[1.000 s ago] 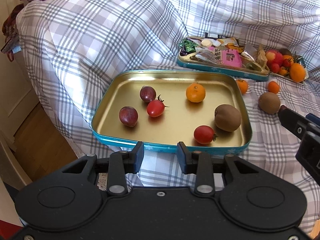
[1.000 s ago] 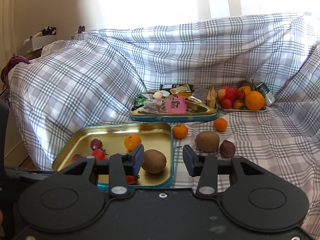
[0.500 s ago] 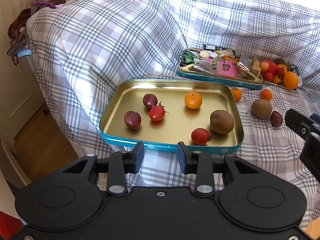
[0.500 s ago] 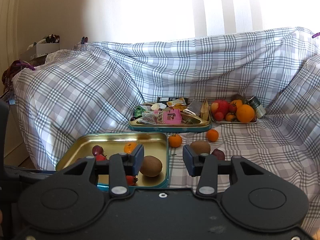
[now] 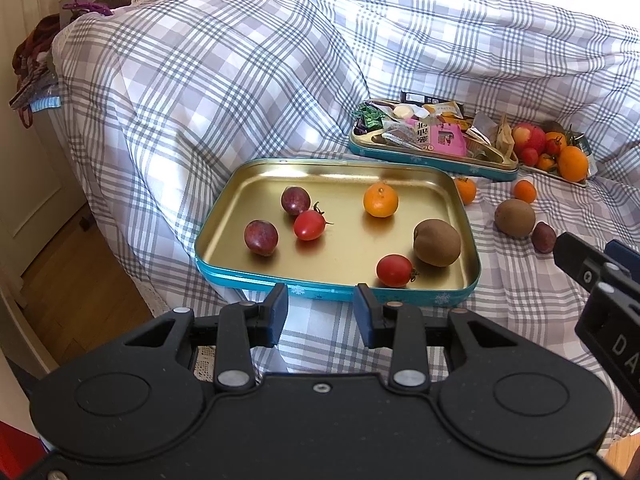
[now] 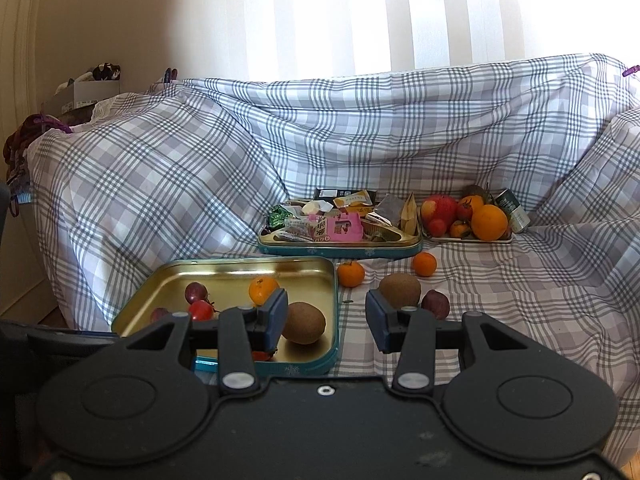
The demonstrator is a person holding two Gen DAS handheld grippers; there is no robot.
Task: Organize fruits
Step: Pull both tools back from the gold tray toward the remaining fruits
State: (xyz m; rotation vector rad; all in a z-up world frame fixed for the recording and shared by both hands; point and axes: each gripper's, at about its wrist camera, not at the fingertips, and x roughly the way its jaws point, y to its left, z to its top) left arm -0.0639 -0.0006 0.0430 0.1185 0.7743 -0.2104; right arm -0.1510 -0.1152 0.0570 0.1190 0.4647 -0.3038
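Observation:
A gold tin tray [image 5: 332, 176] with a teal rim lies on the checked sofa cover. In it are two purple plums [image 5: 261, 237], two red tomatoes [image 5: 309, 225], a mandarin [image 5: 380, 200] and a kiwi [image 5: 436, 242]. Right of the tray, loose on the cover, lie two mandarins [image 6: 351, 273], a kiwi [image 6: 399, 289] and a plum [image 6: 435, 303]. My left gripper [image 5: 320, 314] hovers open and empty in front of the tray's near rim. My right gripper [image 6: 327, 320] is open and empty too, held back from the tray's right edge [image 6: 335, 300].
Behind the tray stands a second teal tin [image 6: 340, 246] full of snack packets. To its right a white plate [image 6: 472, 241] holds an apple, an orange and small fruit, with a green can [image 6: 513, 210] beside it. The wooden floor [image 5: 80, 280] drops off at the left.
Both grippers have drawn back from the sofa, so the tray and fruit look smaller and farther away. Jaw gaps are unchanged and no fruit has moved.

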